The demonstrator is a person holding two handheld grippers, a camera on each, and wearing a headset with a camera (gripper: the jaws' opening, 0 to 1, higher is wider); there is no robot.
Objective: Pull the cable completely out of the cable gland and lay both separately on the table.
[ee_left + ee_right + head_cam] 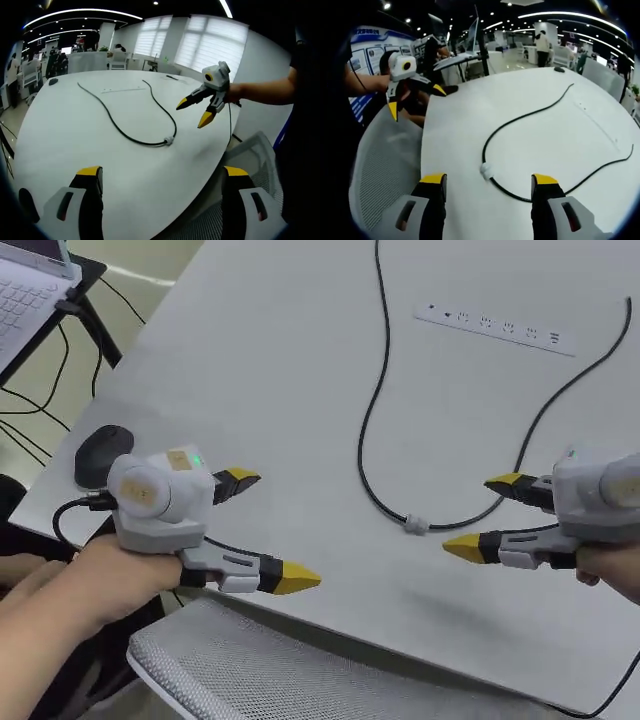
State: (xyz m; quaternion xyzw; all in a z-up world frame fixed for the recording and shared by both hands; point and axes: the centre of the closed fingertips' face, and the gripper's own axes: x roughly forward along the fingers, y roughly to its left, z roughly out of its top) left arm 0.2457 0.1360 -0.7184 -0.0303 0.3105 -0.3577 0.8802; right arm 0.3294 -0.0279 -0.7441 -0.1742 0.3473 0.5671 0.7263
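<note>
Cable gland [417, 525] sits threaded on the black cable [365, 430], lower right-centre of head view, left gripper [280, 528] and right gripper [470, 515] both spread, empty; likely risk: pulling one-handed drags gland along instead of freeing cable.

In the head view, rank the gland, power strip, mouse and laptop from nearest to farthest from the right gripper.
1. Gland, on the cable, just left of the right gripper.
2. Power strip, on the far side of the table.
3. Mouse, at the left table edge.
4. Laptop, top left, beyond the table edge.
</note>
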